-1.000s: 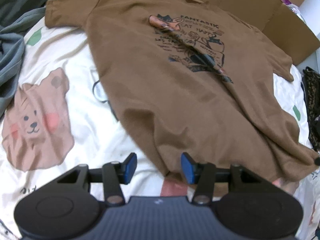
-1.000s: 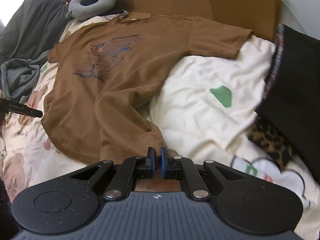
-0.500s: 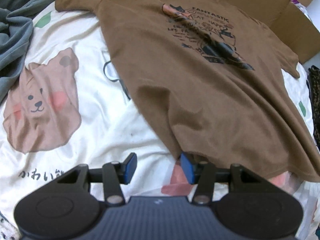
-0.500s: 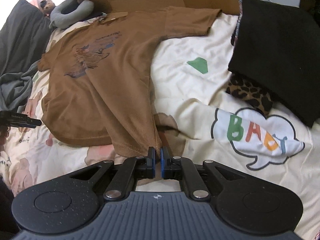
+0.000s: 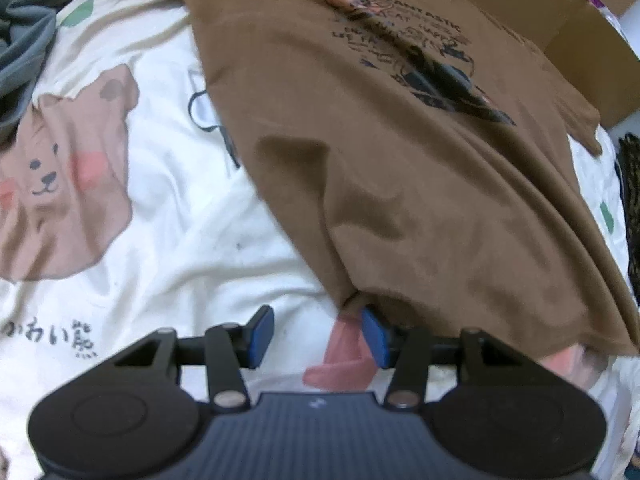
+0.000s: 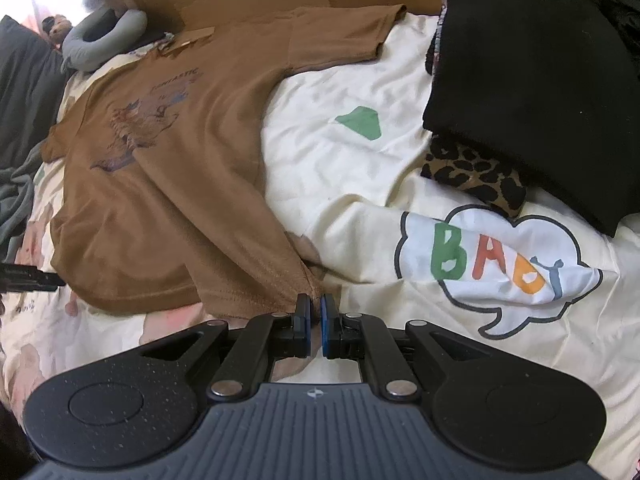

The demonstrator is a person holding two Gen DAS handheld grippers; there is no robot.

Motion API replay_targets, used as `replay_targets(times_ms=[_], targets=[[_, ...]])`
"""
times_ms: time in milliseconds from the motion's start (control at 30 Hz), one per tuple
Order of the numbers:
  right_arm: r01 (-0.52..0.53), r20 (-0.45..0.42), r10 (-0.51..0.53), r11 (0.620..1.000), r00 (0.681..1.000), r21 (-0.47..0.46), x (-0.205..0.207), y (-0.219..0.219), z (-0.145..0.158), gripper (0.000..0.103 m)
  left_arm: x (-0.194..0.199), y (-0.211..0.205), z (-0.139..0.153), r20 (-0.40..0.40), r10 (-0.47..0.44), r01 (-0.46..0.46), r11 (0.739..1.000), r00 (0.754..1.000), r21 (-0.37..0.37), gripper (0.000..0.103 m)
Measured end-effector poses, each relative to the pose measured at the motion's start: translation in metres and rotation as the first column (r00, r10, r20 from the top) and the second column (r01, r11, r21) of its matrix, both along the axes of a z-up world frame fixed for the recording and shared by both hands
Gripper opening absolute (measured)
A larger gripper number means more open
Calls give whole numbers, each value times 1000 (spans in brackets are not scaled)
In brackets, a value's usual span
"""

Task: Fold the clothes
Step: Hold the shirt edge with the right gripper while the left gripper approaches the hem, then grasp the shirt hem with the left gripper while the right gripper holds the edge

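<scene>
A brown T-shirt (image 5: pixel 400 168) with a dark print lies face up on a cartoon-print bedsheet (image 5: pixel 168 240). My left gripper (image 5: pixel 316 322) hangs open low over the sheet. The shirt's near left hem corner (image 5: pixel 348 296) lies just beyond its right fingertip, and nothing is between the pads. In the right wrist view, my right gripper (image 6: pixel 315 306) is shut on the other hem corner of the T-shirt (image 6: pixel 168 200), with the fabric drawn taut toward it. A black tip of the left gripper (image 6: pixel 28 278) shows at that view's left edge.
A grey garment (image 5: pixel 20 40) is bunched at the far left. Flat cardboard (image 6: pixel 248 4) lies behind the shirt's collar. A folded black cloth (image 6: pixel 540 80) on a leopard-print piece (image 6: pixel 472 172) sits to the right. A grey neck pillow (image 6: pixel 100 40) is far back.
My left gripper has come down toward the shirt's left hem corner, still open. My right gripper, still shut on the hem, has drawn its corner sideways and rolled, flattening the shirt.
</scene>
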State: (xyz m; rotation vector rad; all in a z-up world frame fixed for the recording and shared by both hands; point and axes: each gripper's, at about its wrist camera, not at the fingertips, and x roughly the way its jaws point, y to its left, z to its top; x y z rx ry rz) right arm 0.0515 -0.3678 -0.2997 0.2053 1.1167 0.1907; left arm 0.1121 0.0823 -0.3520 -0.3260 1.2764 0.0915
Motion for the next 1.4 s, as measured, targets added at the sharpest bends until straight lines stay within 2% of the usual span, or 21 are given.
replay_targets(times_ms=[300,333,400,433,500,700,967,1067,1167,1400], targets=[[-17,-2,17,1000,1000,-10,6,3,1,3,26,-6,-9,34,-10,8,999,999,52,52],[-17,-3,17,1000,1000,-9,6,3,1,3,27,-7,-9,41,-23,20,998,999,55,49],[-14,-5,14,1000,1000,-7,5,3,-1,3,28,-9,-8,56,-56,52,997,997,58,25],[-12,-6,12,1000,1000,-7,5,4,-1,3,27,-10,-6,63,-75,71,996,995,60,3],[-10,-8,10,1000,1000,-5,4,5,-3,3,26,-11,-1,81,-102,96,993,992,74,3],[-2,7,2,1000,1000,3,3,5,1,3,20,6,32,123,-90,81,994,988,80,2],[31,46,-34,998,998,58,2,4,11,3,19,20,106,158,-206,172,964,966,201,2],[33,53,-37,997,998,75,1,6,12,3,21,23,123,151,-241,201,950,959,238,2],[30,60,-36,996,998,87,0,9,12,3,20,22,130,133,-295,249,926,946,284,2],[48,52,-54,993,997,112,-3,8,7,3,22,16,122,102,-336,296,912,937,284,2]])
